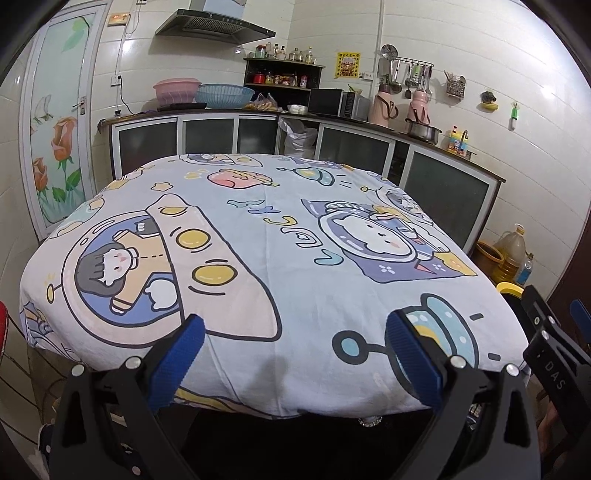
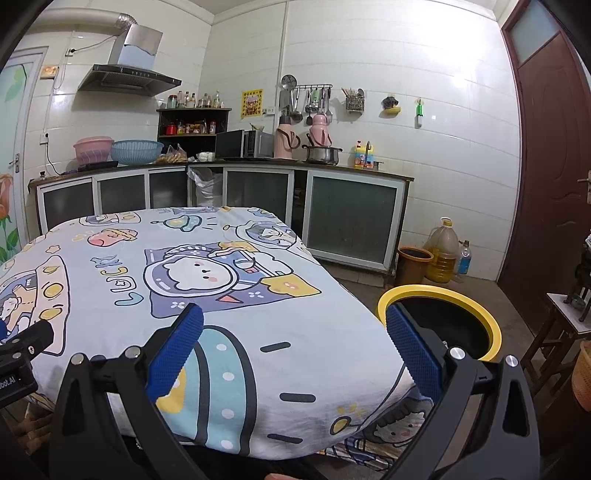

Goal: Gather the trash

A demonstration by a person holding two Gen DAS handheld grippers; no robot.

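From the left wrist view, the left gripper (image 1: 293, 339) hangs over the near edge of a table (image 1: 295, 402) covered by a pale cartoon-printed cloth (image 1: 280, 266); its two blue-padded jaws stand wide apart with nothing between them. The cloth top shows only its prints. Beyond the far edge runs an L-shaped kitchen counter (image 1: 207, 110) with glass-fronted cabinets, under a range hood (image 1: 214, 24). On the counter sit two basins, one pink (image 1: 175, 90) and one blue (image 1: 224, 93), a microwave (image 1: 336, 103), two pink thermos flasks (image 1: 400, 103) and one steel pot (image 1: 424, 132). At the right edge the right gripper (image 1: 554, 339) shows in part, beside a sliver of the yellow rim of a bin (image 1: 509, 288). A painted glass door (image 1: 59, 122) stands at the left.

From the right wrist view, the right gripper (image 2: 294, 339) sits above the table's near right corner, jaws likewise spread wide and holding nothing. Its right finger (image 2: 413, 354) overlaps the yellow-rimmed black bin (image 2: 487, 325), which stands on the floor just beside the table's right side. No loose trash can be made out on the cloth. Farther back on the floor stand one brown bucket (image 2: 413, 264), one large oil jug (image 2: 441, 251) and one small bottle (image 2: 464, 256) near the cabinet end. Bare floor lies between table, bin and a dark red door (image 2: 550, 166). A small side table (image 2: 565, 325) stands at the right edge.
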